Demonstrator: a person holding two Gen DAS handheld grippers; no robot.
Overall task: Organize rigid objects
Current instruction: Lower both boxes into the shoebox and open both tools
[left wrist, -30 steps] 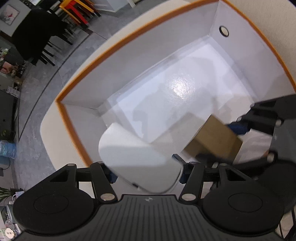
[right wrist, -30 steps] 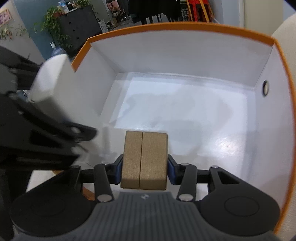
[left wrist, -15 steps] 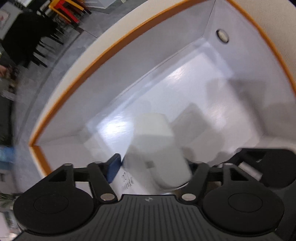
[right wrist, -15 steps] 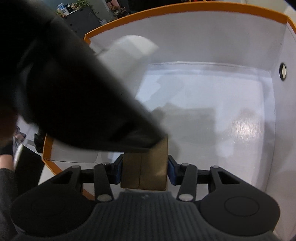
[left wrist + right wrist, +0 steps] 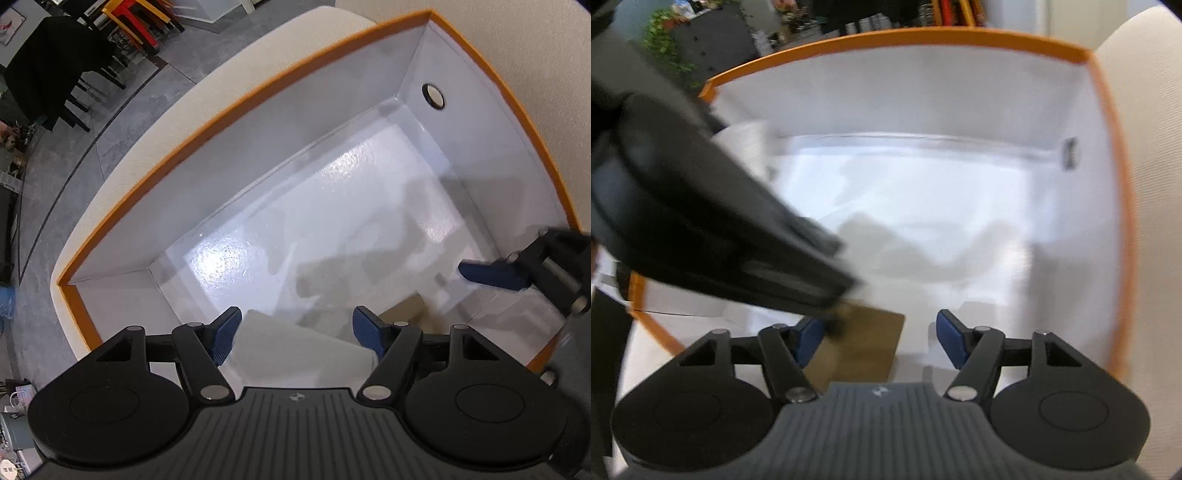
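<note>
Both tools (image 5: 297,330) (image 5: 881,339) wide open, empty.

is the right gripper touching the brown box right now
Apart on the right side. In the right wrist view a clear white gap separates the brown box from the gripper's right finger; the left side is blurred.

A white rounded block (image 5: 295,350) and a brown cardboard box (image 5: 860,343) lay side by side on the glossy floor of the orange-rimmed white bin (image 5: 258,110), against its near wall.
</note>
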